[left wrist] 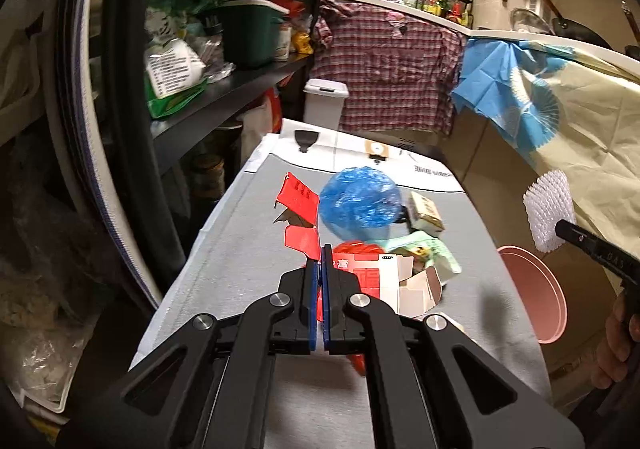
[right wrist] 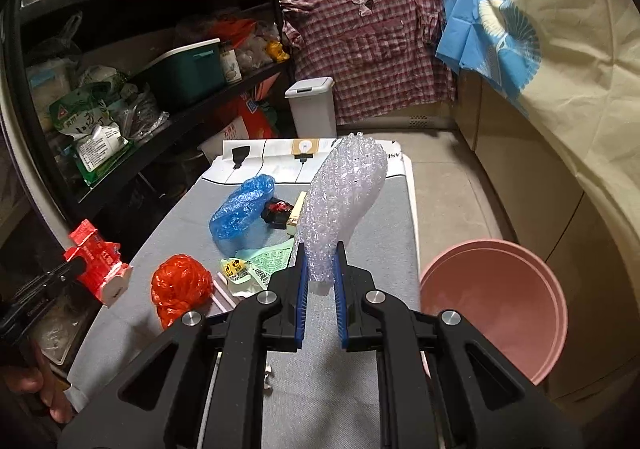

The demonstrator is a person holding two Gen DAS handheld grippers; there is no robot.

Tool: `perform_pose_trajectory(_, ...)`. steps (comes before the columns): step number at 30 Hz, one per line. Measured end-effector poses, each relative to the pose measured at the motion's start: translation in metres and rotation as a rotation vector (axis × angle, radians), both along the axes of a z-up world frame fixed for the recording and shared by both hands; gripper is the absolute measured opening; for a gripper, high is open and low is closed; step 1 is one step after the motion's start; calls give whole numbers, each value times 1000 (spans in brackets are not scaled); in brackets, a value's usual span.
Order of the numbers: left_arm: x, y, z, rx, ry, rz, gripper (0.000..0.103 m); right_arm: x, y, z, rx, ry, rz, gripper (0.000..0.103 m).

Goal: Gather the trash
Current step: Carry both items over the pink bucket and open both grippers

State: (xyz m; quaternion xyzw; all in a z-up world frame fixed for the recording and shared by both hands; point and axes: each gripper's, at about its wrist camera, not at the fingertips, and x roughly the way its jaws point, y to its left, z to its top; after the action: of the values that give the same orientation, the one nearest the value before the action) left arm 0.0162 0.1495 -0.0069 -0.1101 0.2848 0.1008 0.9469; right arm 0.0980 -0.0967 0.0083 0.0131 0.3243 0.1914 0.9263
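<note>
The flattened carton (right wrist: 98, 263) is red and white. A crumpled bag (right wrist: 181, 289) is orange-red, another bag (right wrist: 242, 213) translucent blue. The bubble wrap (right wrist: 344, 205) is clear and whitish. The basin (right wrist: 496, 305) is pink, the table cover (right wrist: 168, 233) grey, the hanging shirt (right wrist: 372, 49) red-and-white plaid, the cloth (right wrist: 532, 33) cream with blue fans.

Both fisheye cameras sit just behind their own jaws, looking forward and downward along the grey desk (left wrist: 248, 257) toward the far plaid cloth (right wrist: 372, 49). The left view hangs close over the litter; the right view sits slightly farther right. Both share the desk, pink basin (right wrist: 492, 301), and white bin (left wrist: 325, 105).
</note>
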Motion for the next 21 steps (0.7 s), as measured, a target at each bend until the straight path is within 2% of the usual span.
perform_pose_trajectory(9, 2, -27, 5, 1, -11, -66, 2, -22, -20, 9, -10, 8, 5, 12)
perform_pose_trajectory(21, 18, -73, 13, -10, -23, -158, 2, -23, -67, 32, -7, -8, -61, 12)
